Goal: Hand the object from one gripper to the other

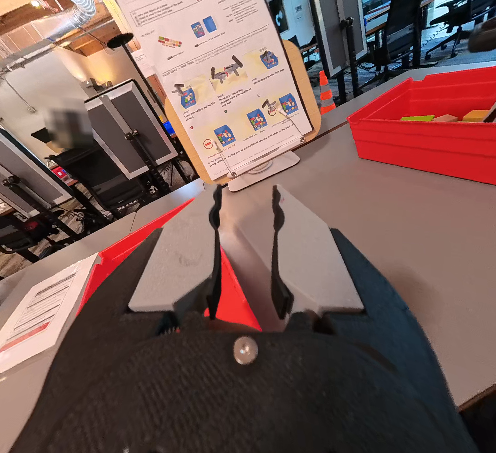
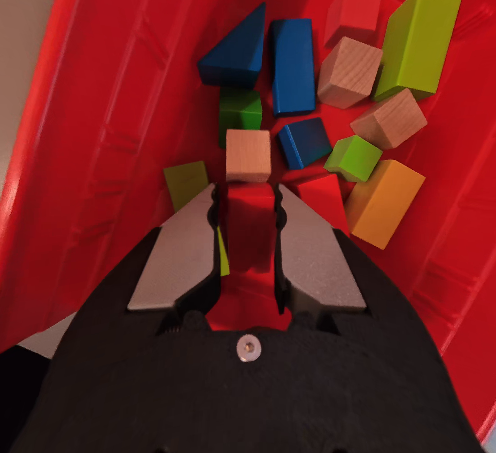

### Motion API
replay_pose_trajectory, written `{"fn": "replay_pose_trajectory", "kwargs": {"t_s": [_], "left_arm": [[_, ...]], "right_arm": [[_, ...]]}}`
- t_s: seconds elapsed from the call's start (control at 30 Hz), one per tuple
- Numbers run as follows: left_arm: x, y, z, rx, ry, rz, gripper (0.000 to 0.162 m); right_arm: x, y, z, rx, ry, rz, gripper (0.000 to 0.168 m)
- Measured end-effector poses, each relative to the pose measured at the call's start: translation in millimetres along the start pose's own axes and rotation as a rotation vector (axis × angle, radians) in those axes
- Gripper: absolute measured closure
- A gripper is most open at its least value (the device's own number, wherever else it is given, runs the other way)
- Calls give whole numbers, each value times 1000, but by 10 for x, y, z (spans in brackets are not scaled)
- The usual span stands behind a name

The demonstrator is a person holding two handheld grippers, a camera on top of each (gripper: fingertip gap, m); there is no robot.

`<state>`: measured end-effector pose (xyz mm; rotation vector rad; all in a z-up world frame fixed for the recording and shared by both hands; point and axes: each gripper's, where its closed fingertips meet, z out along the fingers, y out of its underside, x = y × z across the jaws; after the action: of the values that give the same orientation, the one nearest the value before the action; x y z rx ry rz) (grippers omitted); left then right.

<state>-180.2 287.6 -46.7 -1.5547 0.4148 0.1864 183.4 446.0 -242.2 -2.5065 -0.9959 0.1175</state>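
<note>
In the right wrist view, my right gripper [image 2: 247, 190] points down into a red bin [image 2: 107, 118] holding several coloured wooden blocks. Its fingers are apart and straddle a red block [image 2: 251, 225]. A strip of lime shows between the left finger and the block, so they are not touching there. A plain wooden cube [image 2: 248, 155] lies just beyond the fingertips. In the left wrist view, my left gripper [image 1: 246, 190] is open and empty, above the grey table [image 1: 349, 252] and the corner of a second red bin [image 1: 150, 236].
An instruction sheet on a stand [image 1: 214, 64] stands just ahead of the left gripper. The red bin with blocks [image 1: 418, 142] is at the right. A white labelled card [image 1: 40, 314] lies at the lower left. Blue [image 2: 292, 67], green [image 2: 240, 112] and orange [image 2: 383, 203] blocks crowd the bin. Spacing between my two grippers at the tips: around 45 centimeters.
</note>
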Motion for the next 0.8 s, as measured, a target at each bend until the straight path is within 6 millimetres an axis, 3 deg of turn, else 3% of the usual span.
{"fn": "replay_pose_trajectory", "kwargs": {"t_s": [0.1,0.2,0.4,0.57,0.67,0.8], "left_arm": [[-62,88,21,-43,10,-42,121],[-177,217,40,-104,-5,-69,115],[-826,564,-54,-223,-127,-190,112],[-1338,1046,-97,-356,-183,-301,104],[-1373,1204,162,-394,-89,-396,103],[-1426,1464,719,-544,7,-305,111]], "right_arm": [[3,-19,-61,31,-24,28,108],[81,-95,-197,102,-1,58,103],[174,-416,-750,387,30,119,116],[170,-588,-1169,587,47,136,125],[110,-652,-1318,657,33,125,126],[32,-705,-1423,701,42,90,127]]}}
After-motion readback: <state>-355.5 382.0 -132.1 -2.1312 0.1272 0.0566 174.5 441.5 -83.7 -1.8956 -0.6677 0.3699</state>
